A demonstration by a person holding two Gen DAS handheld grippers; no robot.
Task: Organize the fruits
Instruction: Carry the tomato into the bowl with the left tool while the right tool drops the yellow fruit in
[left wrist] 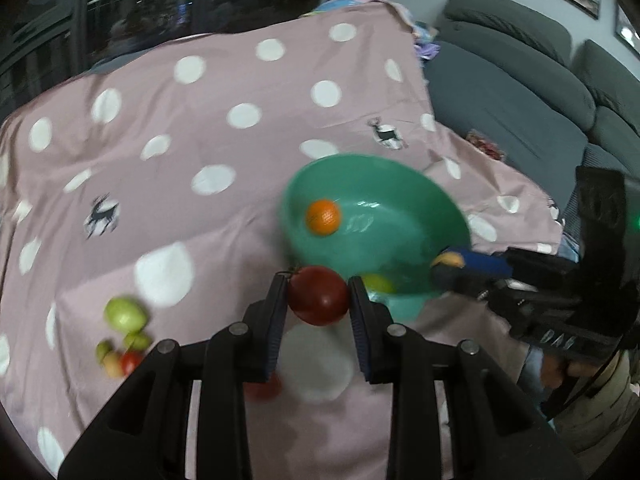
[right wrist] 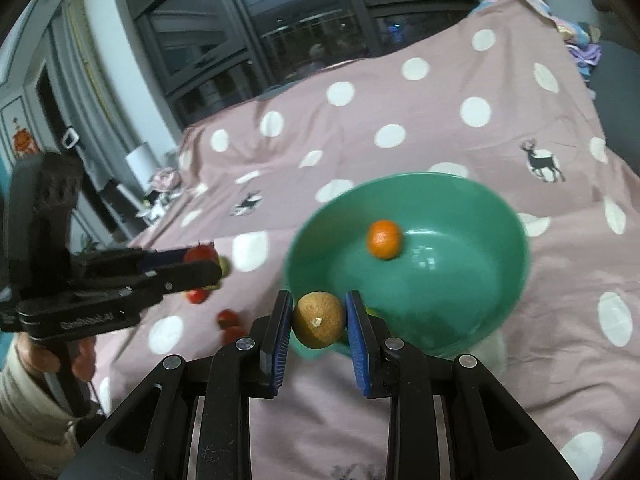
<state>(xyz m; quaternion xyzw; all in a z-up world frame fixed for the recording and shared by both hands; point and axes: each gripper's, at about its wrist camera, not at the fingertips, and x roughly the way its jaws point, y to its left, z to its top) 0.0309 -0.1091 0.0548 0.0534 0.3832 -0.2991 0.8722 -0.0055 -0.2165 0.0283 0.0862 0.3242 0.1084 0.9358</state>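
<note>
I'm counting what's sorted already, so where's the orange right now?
The orange lies alone inside the green bowl on the dotted cloth, beyond both grippers' fingers in each wrist view.

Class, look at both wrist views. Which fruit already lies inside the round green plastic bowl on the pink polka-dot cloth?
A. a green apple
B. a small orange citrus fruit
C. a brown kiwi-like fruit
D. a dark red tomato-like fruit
B: the small orange citrus fruit rests on the floor of the green bowl, while the red fruit and the brown fruit are each clamped in a gripper in front of the bowl.
</note>
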